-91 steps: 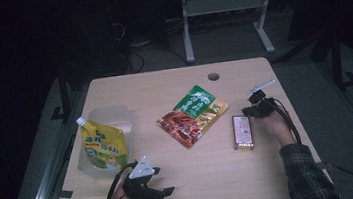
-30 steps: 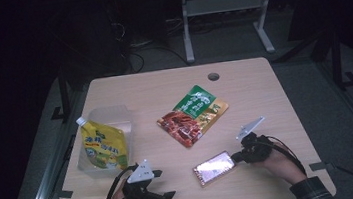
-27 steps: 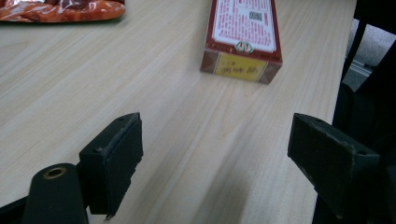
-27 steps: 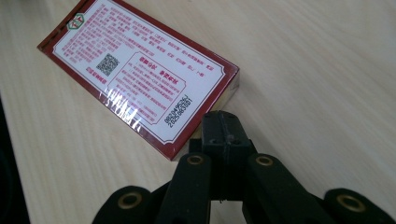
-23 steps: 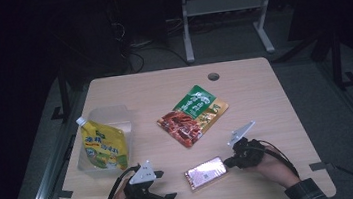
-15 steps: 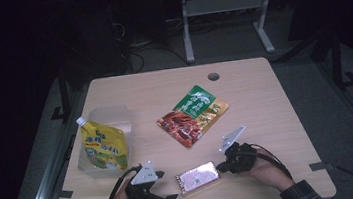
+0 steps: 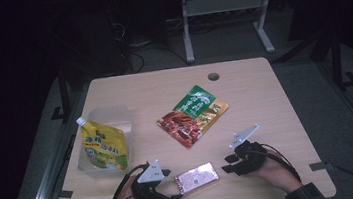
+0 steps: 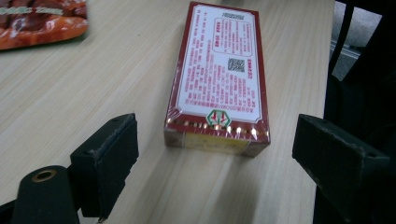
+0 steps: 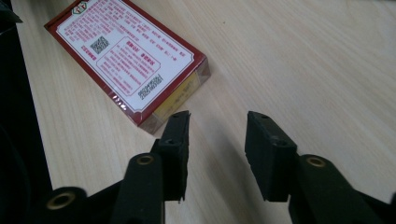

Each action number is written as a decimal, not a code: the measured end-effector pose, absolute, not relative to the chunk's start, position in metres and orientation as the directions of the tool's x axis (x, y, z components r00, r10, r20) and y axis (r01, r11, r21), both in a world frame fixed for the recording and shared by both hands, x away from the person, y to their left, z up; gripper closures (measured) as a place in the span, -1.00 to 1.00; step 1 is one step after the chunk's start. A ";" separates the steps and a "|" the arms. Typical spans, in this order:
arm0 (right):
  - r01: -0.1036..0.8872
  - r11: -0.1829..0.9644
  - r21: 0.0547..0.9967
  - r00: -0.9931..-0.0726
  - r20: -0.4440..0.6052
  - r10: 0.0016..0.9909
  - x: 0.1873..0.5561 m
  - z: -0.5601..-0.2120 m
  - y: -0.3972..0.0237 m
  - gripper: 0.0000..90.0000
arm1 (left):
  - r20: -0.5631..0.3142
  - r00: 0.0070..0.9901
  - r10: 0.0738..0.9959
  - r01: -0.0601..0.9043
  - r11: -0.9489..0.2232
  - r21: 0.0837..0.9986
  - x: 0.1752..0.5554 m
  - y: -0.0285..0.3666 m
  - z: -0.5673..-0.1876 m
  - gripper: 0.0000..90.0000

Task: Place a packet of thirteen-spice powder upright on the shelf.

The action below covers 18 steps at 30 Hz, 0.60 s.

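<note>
Left tool (image 7: 174,198): at the near edge of the worktop (image 7: 265,99), jaws spread wide and empty, one on each side of the short end of the red box (image 7: 196,177) without touching it — seen best in the left gripper view, where the box (image 8: 218,74) lies flat just ahead of the pads.

Red box: flat on the near middle of the worktop, printed label up, wrapped in clear film. Three seconds ago it lay near the right edge; the right tool carried it across and has set it down here, between the two hands.

Right tool (image 7: 231,163): let go and drawn back a little to the right. In the right gripper view its jaws are parted with nothing between them (image 9: 217,149), and the box's corner (image 9: 126,58) sits just beyond the left jaw.

Meaning: this reads as a hand-over in progress — the box is released and the left tool is lined up to close on it, though the grasp is not yet made.

Farther back: a red-and-green snack packet (image 7: 192,115) lies mid-worktop, and a yellow spouted pouch (image 7: 102,146) rests in a clear plastic tub (image 7: 110,114) at the left; neither has moved.
</note>
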State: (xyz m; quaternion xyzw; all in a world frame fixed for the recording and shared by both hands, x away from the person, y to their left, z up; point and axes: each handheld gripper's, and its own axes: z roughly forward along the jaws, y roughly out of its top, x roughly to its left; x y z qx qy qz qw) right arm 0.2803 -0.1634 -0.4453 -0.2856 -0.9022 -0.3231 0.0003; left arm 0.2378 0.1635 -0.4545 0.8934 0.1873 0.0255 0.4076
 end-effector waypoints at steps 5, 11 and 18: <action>0.523 0.609 0.596 -0.829 0.190 0.526 0.272 -0.445 -0.169 0.18 | -0.099 0.943 0.318 0.288 -0.628 0.723 0.241 0.154 -0.459 -0.69; 0.524 0.605 0.599 -0.826 0.188 0.531 0.269 -0.445 -0.171 0.15 | -0.097 0.944 0.315 0.287 -0.640 0.713 0.243 0.147 -0.464 -0.56; 0.514 0.604 0.609 -0.830 0.176 0.529 0.269 -0.443 -0.171 0.15 | -0.086 0.945 0.316 0.282 -0.652 0.704 0.244 0.148 -0.463 -0.33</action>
